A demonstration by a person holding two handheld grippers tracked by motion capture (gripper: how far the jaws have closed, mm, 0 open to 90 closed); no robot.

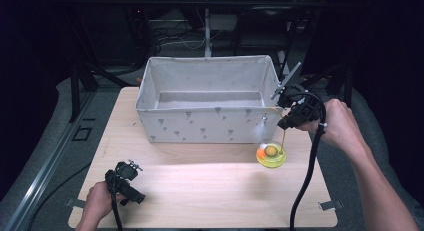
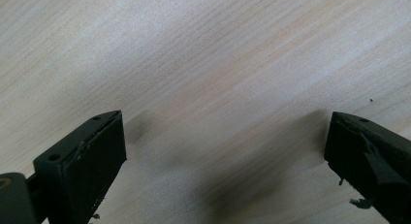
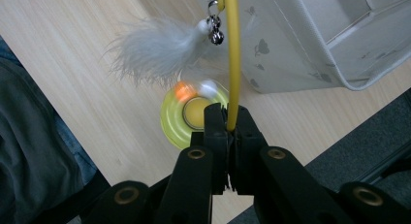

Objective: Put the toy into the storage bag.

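High view: a light wooden table [image 1: 200,191] bears a grey fabric bin [image 1: 207,98] at upper centre; at the right of the frame the right gripper [image 1: 286,122] is held above the table beside the bin's right end, and from it a thin yellow wand [image 1: 283,138] hangs down to a yellow-green round toy [image 1: 271,155] lying on the table just in front of the bin's lower right corner. A small white feather tuft [image 1: 262,127] dangles near the bin's front wall. At lower left the left gripper [image 1: 131,167] rests low over the table, well apart from the toy. Left gripper view: the two black jaws stand wide apart at the lower corners of the frame, with bare table [image 2: 208,78] between them. Right gripper view: the jaws at bottom centre are pressed together on the yellow wand [image 3: 233,64], which rises to the top of the frame; the feather tuft [image 3: 150,52] and a small bell [image 3: 216,36] hang at upper centre, the round toy [image 3: 186,120] lies just beyond the jaws, and the bin [image 3: 315,35] occupies the upper right.
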